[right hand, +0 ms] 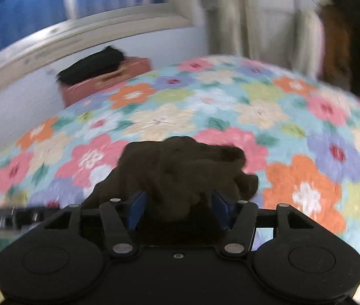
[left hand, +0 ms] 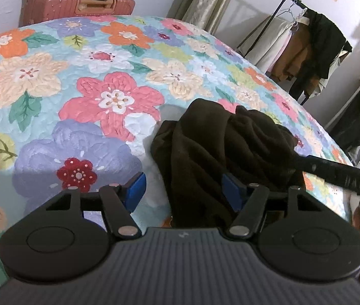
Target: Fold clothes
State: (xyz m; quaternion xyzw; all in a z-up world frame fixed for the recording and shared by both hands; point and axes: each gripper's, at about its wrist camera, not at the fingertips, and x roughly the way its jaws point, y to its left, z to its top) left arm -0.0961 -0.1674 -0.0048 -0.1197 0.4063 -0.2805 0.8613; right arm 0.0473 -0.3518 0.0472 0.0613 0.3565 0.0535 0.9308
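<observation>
Crumpled dark garment on the bed, folding barely begun

Left wrist view: the left gripper (left hand: 183, 189) has its jaws spread wide and grips nothing, though the dark garment (left hand: 220, 150) bunches between them at lower centre, heaped on the floral bedspread (left hand: 78, 76); no neat fold shows, so I judge nearly all the work is left; open quilt fills the left and upper frame, the bed edge falls away at right toward the clothes rack (left hand: 307, 48), a suitcase (left hand: 76, 6) sits upper left. Right wrist view, blurred: the right gripper (right hand: 180, 209) is likewise wide apart with cloth lying between the jaws, unclamped; free bedspread lies right and above.
</observation>
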